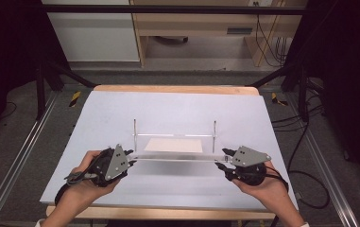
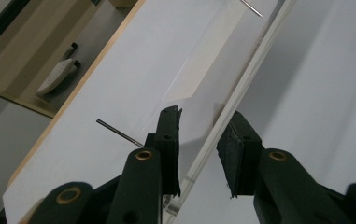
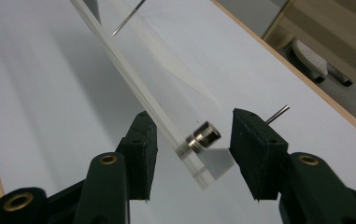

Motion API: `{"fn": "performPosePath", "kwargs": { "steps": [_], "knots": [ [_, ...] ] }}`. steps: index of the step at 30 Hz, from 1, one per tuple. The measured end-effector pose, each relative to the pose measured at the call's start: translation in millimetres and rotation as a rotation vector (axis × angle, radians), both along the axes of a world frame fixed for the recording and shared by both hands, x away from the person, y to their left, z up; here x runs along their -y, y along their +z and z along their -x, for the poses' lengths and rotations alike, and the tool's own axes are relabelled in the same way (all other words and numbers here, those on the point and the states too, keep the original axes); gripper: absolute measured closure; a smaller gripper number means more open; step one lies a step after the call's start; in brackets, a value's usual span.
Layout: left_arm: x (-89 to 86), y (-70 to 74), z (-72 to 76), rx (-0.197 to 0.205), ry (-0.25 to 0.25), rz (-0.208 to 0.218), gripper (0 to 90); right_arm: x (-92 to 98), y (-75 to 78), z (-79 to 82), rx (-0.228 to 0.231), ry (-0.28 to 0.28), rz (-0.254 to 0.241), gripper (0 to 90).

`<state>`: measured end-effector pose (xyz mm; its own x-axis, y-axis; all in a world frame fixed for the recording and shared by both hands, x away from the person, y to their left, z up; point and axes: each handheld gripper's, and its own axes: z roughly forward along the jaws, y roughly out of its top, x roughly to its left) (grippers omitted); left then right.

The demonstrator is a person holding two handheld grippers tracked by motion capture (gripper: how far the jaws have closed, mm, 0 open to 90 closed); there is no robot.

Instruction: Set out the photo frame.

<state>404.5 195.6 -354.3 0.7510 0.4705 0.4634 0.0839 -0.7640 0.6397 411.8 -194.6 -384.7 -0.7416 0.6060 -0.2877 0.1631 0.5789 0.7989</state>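
A clear acrylic plate lies level above the pale blue surface, spanning from the left tool at 9 o'clock to the right tool at 3 o'clock in the high view. Each tool sits in a hand, the left hand and the right hand coming in from 6 o'clock. Behind the plate, toward 12 o'clock, two thin metal rods stand upright on the surface, with a cream sheet lying flat between them.

In the left gripper view the plate's edge runs from between the jaws up toward 1 o'clock. The far jaw's pad looks to be touching or nearly touching that edge, while the near jaw stands apart from it with a gap, so the left tool is not clamped; I cannot tell for sure whether the far pad makes contact.

In the right gripper view the plate's end lies between the jaws, with a small metal stud sticking out of its corner toward 3 o'clock. Both pads stand clear of plate and stud, so the right tool is open around the plate's end
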Motion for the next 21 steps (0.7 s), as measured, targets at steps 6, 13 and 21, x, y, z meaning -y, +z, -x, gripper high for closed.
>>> {"fn": "performPosePath", "kwargs": {
  "steps": [6, 13, 21],
  "knots": [
    [-1.1, 10.5, -10.2, -0.025, 0.0, 0.016, 68.9, 5.1, 0.5, -8.8, 0.027, -0.016, -0.016, 55.1],
    [-1.2, 24.1, -24.6, -0.043, -0.002, 0.021, 68.0, 5.9, 1.8, -25.9, 0.053, -0.021, -0.039, 61.5],
    [-1.3, 39.5, -44.0, -0.054, -0.011, 0.019, 66.9, 9.0, 9.5, -41.3, 0.069, -0.025, -0.079, 63.9]
  ]
}}
